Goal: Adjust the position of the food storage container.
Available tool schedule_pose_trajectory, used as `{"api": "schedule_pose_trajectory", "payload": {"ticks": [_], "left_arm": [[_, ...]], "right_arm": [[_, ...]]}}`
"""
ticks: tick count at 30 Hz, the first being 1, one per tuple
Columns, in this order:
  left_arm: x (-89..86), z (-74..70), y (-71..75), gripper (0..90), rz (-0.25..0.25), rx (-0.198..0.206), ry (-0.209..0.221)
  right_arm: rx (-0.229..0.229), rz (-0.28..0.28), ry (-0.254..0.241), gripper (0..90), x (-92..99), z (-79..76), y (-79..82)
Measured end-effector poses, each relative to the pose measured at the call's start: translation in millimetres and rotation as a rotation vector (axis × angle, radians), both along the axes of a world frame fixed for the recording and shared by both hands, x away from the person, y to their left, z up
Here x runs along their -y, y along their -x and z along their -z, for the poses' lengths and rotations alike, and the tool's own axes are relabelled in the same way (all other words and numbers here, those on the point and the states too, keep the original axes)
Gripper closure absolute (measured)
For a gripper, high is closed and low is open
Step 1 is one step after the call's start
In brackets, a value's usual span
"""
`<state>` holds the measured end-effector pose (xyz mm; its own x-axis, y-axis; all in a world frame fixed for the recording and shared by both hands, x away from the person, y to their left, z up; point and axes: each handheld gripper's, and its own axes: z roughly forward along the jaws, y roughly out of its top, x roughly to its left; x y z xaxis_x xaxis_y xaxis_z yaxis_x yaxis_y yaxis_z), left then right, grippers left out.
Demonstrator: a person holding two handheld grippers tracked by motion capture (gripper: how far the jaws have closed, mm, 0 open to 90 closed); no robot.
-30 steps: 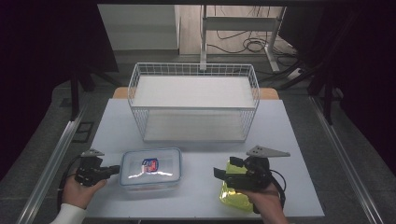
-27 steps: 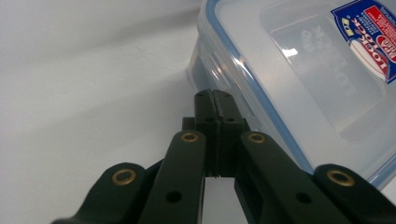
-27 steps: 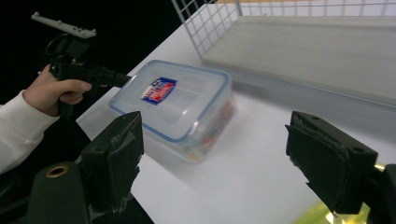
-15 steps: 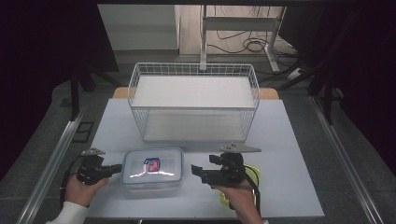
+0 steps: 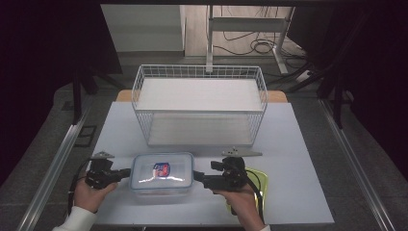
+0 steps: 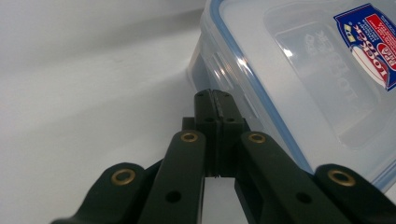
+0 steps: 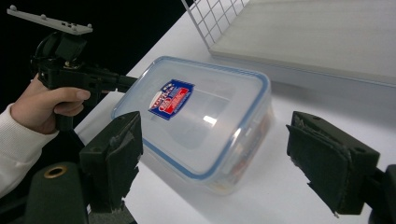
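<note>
A: From the high view, where does the clear food container [image 5: 161, 172] sit?

B: It lies flat near the near edge of the table [image 5: 298, 144], left of middle, with a strip of bare tabletop between it and that edge. The left gripper [image 5: 126, 172] meets its left end and the right gripper [image 5: 196, 176] points at its right end. A wire basket [image 5: 199, 103] stands toward the far edge, apart from the container, with open table between them.

A: Anything crowding the sides?

B: A yellow-green object [image 5: 260, 179] lies under the person's right hand [image 5: 243, 201], near the near edge. The right part of the table is bare out to its right edge.

A: And the left gripper view?

B: The left gripper [image 6: 215, 95] has its jaws pressed together with nothing between them, the tips at the container [image 6: 299, 70] side wall just below the blue-rimmed lid; whether they touch it cannot be told. Bare table spreads to the left.

A: The right gripper view?

B: The right gripper [image 7: 215, 154] has its jaws spread wide, holding nothing, with the container [image 7: 201, 116] lying ahead between them. Its labelled lid is on. The left hand [image 7: 42, 105] holds its gripper at the far end, and the basket [image 7: 299, 32] stands beyond.
</note>
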<state>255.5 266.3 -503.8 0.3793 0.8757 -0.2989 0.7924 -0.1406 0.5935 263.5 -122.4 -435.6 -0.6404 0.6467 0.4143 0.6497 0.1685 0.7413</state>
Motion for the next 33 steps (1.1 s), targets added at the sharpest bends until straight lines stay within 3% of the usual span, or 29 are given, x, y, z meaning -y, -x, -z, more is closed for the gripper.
{"api": "schedule_pose_trajectory", "payload": {"ticks": [9, 11, 13, 14, 18, 22, 27, 33], "left_arm": [[2.4, 1.0, -2.6, 89.1, -0.003, 0.004, 0.008], [-0.6, 1.0, -2.3, 82.9, -0.021, 0.002, 0.005], [-6.9, -1.9, 0.0, 70.2, -0.056, 0.016, 0.017], [-9.9, -4.6, 1.5, 70.2, -0.065, 0.028, 0.021], [-17.2, -17.1, 10.2, 46.5, -0.066, 0.072, 0.057], [-19.9, -25.3, 16.1, 28.6, -0.043, 0.072, 0.101], [-22.8, -28.8, 18.8, 20.3, -0.041, 0.069, 0.150], [-24.1, -28.0, 19.3, 16.5, -0.044, 0.051, 0.179]], "right_arm": [[-0.019, -0.009, 0.019, 17.6, 0.4, 1.3, -4.8], [-0.020, -0.011, 0.023, 17.4, -0.6, 2.4, -5.8], [-0.024, -0.012, 0.023, 17.4, -1.0, 2.5, -6.5], [-0.024, -0.012, 0.023, 17.4, -1.0, 2.5, -6.5], [-0.026, -0.015, 0.028, 17.4, 0.2, 3.3, -7.8], [-0.039, -0.013, 0.030, 17.3, 1.8, 4.7, -9.1], [-0.051, -0.025, 0.036, 17.2, 0.5, 7.9, -10.8], [-0.053, -0.025, 0.040, 17.2, -0.5, 8.0, -12.0]]}}
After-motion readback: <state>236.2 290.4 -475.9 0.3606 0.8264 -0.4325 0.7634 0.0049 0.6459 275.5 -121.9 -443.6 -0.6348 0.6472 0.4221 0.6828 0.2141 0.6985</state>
